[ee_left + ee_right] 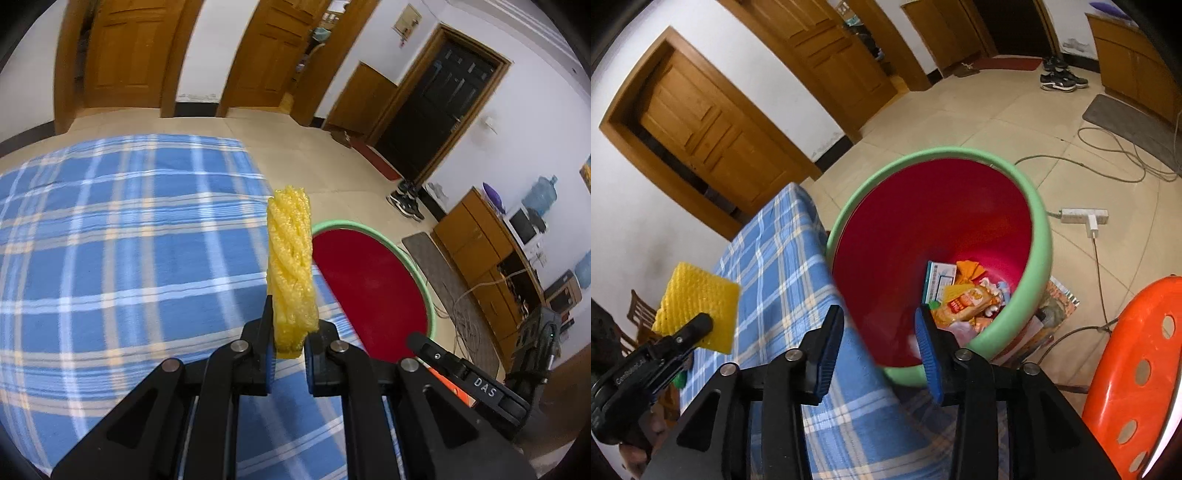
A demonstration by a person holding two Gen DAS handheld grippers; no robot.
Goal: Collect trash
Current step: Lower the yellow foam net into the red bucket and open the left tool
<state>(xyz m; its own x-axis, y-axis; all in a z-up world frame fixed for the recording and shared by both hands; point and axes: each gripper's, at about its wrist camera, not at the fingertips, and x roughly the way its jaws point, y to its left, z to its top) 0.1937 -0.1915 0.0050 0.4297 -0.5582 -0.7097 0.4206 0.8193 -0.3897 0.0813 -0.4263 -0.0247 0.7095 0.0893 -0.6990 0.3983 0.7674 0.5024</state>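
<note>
Left gripper [290, 343] clamped on yellow foam net [291, 266], long axis pointing away. Bin [413, 258] just right, past table edge [110, 240]. Right gripper [879, 336] apart, empty, over the bin.

Even, soft indoor light filled both fisheye views; door frames [173, 55] bowed near the dark-vignetted edges, and motion blur smeared the checked cloth [783, 258].

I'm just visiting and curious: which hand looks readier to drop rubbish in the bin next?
Probably the left: its tool is shut on the yellow foam net, close beside the bin. The right tool is open and holds nothing.
</note>
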